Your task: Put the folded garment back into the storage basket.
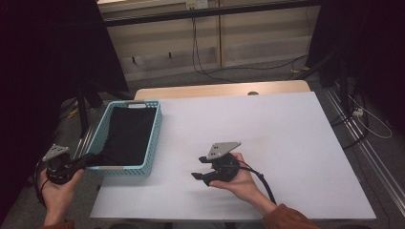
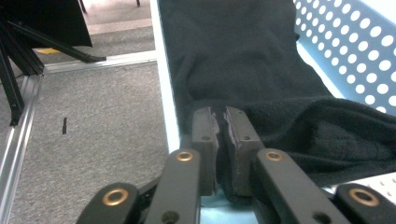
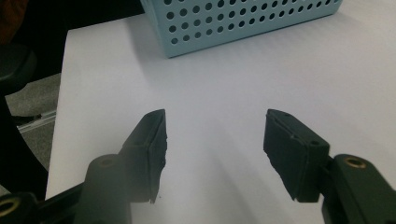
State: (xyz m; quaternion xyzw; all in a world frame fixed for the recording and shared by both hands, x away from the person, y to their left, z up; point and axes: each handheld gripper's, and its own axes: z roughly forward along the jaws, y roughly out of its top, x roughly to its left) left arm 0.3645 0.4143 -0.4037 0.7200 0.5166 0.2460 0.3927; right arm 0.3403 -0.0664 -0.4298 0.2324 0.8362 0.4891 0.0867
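A black cloth [image 1: 126, 133] lies inside a light blue perforated basket [image 1: 155, 136] at the table's left edge. My left gripper [image 1: 94, 158] reaches over the basket's near left corner. In the left gripper view its jaws [image 2: 220, 122] are pressed together on a fold of the black cloth [image 2: 243, 56], beside the basket's wall [image 2: 355, 51]. My right gripper [image 1: 198, 167] is held in a hand low over the white table [image 1: 277, 133], pointing left toward the basket. In the right gripper view it [image 3: 215, 135] stands open with nothing between its fingers, and the basket [image 3: 243, 18] shows ahead.
Off the table's left side lie grey floor [image 2: 93, 116], a metal rail and black stand legs [image 2: 51, 44]. Dark curtains hang at both sides. Cables run along the floor behind the table [image 1: 210, 71] and to its right.
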